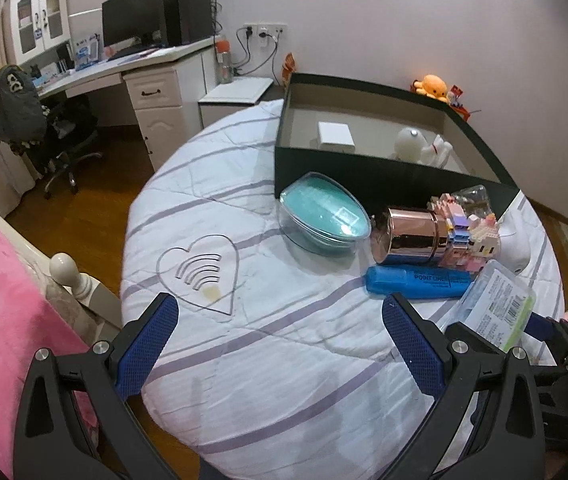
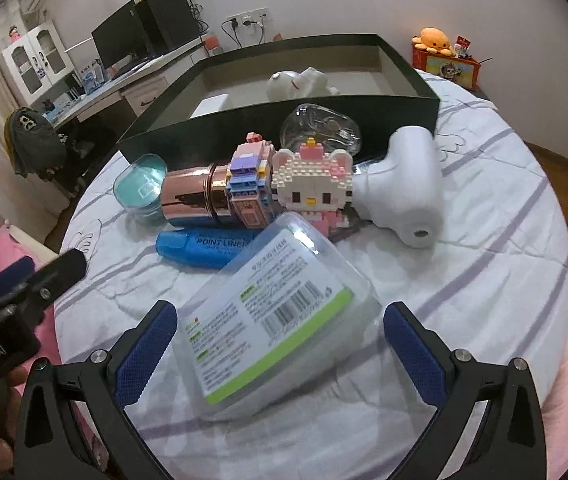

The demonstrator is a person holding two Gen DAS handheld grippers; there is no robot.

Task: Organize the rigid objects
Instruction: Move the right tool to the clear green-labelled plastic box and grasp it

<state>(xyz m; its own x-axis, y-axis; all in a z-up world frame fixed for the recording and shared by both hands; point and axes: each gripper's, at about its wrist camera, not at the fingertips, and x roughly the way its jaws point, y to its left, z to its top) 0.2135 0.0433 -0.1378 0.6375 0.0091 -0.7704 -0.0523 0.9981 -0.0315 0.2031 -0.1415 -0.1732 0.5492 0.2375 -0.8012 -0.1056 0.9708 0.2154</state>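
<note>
Several objects lie on a round white striped cover (image 1: 284, 352) in front of a dark green open box (image 1: 363, 176). They are a teal clear case (image 1: 321, 216), a rose-gold cylinder (image 2: 192, 196), a blue highlighter (image 2: 204, 246), a cat block figure (image 2: 311, 188), a white handle-shaped object (image 2: 407, 184) and a labelled clear plastic box (image 2: 276, 324). My right gripper (image 2: 280, 316) is open, its fingers on either side of the plastic box. My left gripper (image 1: 280, 312) is open over bare cover, left of the pile. Inside the green box are a small white box (image 1: 335, 134) and a white figure (image 1: 411, 144).
A second block figure (image 2: 250, 176) and a clear container (image 2: 323, 128) lie against the green box wall. A desk with a monitor (image 1: 132, 24) and a chair (image 1: 44, 128) stand at the far left. Pink bedding (image 1: 0, 300) and a bedpost (image 1: 64, 268) border the left side.
</note>
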